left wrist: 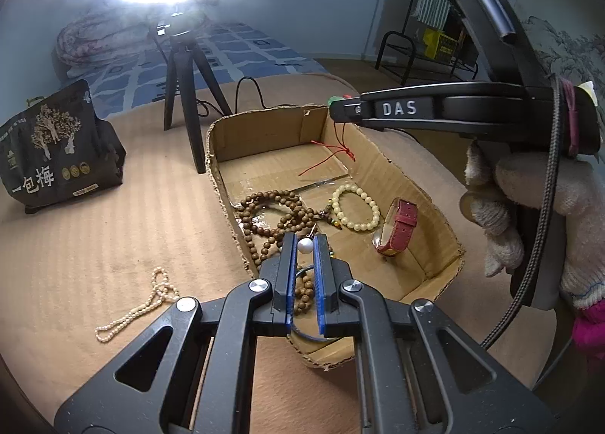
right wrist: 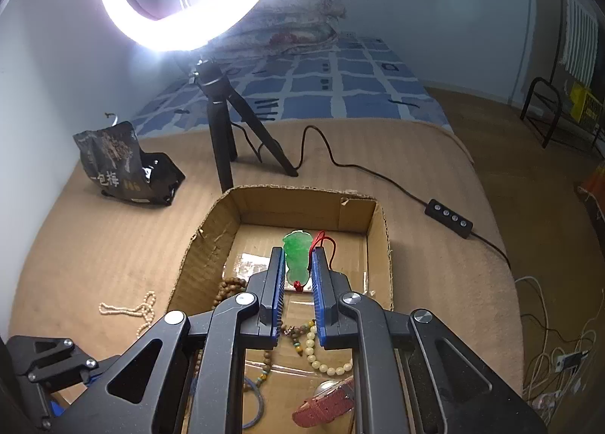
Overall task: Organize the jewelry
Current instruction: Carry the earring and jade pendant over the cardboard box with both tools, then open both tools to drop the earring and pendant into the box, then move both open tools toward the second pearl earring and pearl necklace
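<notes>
Jewelry lay gathered in a cardboard box [left wrist: 264,131] on a tan striped cloth. Seen from the left wrist, the left gripper [left wrist: 304,245] was clenched on a white pearl earring [left wrist: 305,245], held over the near end of the box. Below and beyond it sat a brown wooden bead strand [left wrist: 272,214], a cream bead bracelet [left wrist: 357,209] and, further right, a red-strapped watch [left wrist: 397,231]. A pearl necklace [left wrist: 140,305] lay outside the box on the cloth to the left. The right gripper [left wrist: 334,109] reached in from the right above the far end, red cord [left wrist: 342,152] dangling from its tip.

From the right wrist, the right gripper [right wrist: 298,264] was clamped on a green jade pendant [right wrist: 297,256] with its red cord [right wrist: 321,241], above the far half of the box [right wrist: 302,194]. A ring light tripod [right wrist: 227,131] and a black snack bag [right wrist: 121,165] stood beyond.
</notes>
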`<state>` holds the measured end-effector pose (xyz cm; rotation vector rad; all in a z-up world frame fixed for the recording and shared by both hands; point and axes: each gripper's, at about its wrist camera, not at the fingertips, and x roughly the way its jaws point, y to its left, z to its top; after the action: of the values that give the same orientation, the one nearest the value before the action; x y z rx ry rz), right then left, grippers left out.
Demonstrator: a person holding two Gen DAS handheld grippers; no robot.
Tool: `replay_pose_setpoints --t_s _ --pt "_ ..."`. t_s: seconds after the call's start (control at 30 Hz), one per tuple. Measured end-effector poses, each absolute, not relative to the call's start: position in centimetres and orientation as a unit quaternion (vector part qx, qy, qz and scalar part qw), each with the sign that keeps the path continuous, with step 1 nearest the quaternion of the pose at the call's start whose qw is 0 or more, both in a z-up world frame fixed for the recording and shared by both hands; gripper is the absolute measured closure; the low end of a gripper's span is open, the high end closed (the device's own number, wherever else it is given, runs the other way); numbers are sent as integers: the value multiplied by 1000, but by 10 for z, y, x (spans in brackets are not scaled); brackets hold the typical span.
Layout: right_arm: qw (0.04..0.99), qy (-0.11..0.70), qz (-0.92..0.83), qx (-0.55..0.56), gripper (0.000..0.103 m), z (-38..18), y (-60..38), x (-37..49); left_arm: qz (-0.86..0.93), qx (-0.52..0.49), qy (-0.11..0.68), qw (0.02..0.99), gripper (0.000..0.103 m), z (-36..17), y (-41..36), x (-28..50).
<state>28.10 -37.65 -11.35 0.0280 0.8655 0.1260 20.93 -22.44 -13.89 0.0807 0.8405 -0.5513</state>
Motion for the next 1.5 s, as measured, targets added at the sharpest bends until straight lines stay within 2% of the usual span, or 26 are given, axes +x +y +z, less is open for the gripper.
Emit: replay_pose_setpoints --t_s 0.33,0.4,0.43,0.47,0.5,0.57,0.63,0.73,0.77,1.5 --pt "906 419 56 14 91 -114 -379 283 -275 49 400 873 97 -137 -233 205" --pt "906 419 55 15 88 -114 -379 282 -273 51 401 873 96 -137 -234 205" --pt "906 418 55 16 81 -113 -379 282 -272 51 403 872 96 -137 -234 205" --pt "907 418 55 16 73 -113 -379 282 -271 52 404 872 89 -137 -234 206" --pt "907 417 54 15 70 -113 -378 282 -270 52 405 872 79 -138 -234 206" --pt "908 415 54 16 67 -112 -379 281 -269 49 404 873 72 -138 -232 206" --pt "908 415 48 16 65 -111 -379 281 -269 47 405 873 72 -137 -230 206" --pt "910 413 39 13 48 -110 -380 279 -269 46 406 872 72 -137 -229 205" --pt "911 410 35 13 45 -109 -380 277 -268 46 406 873 72 -137 -228 205" --pt "922 386 23 16 44 -70 -371 234 -261 41 389 882 72 -106 -199 170"
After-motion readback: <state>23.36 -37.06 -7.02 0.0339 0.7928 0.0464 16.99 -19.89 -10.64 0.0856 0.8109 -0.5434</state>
